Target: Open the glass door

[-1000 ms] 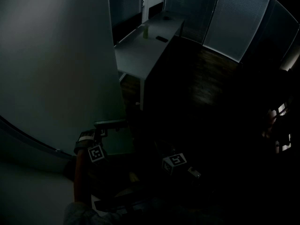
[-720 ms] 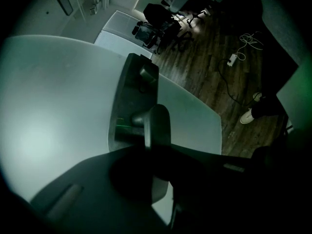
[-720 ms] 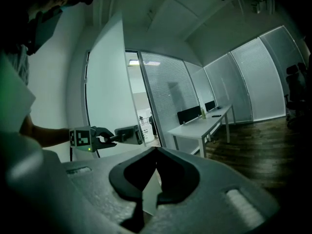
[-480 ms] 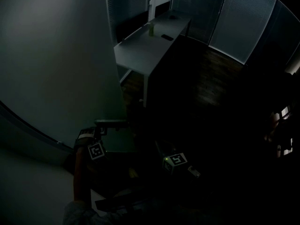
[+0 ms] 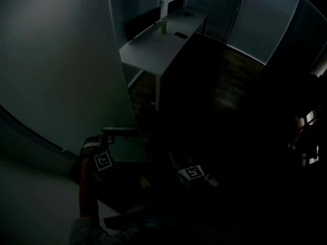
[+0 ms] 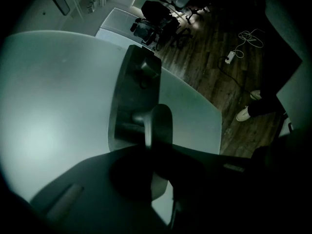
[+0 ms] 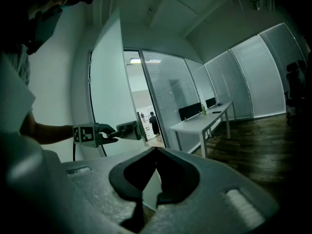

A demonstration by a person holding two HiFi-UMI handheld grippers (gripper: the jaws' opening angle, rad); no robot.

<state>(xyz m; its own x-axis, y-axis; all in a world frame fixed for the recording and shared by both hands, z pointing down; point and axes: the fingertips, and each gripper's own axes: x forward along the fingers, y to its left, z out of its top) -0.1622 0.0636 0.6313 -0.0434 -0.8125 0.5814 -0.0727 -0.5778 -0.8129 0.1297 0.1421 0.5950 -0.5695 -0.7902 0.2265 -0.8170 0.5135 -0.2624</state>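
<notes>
Now, left gripper (image 6: 156, 152) clamped on the lever handle (image 6: 159, 123) of the glass door (image 6: 53, 111), door standing ajar, right gripper (image 7: 156, 155) apart from it, jaws together, empty.

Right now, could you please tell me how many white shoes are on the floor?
2, both at right in the left gripper view: a lower shoe and an upper shoe just above; more may be hidden.

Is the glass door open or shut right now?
Open: in the right gripper view the glass door stands swung off its frame, the corridor visible past its edge.
</notes>
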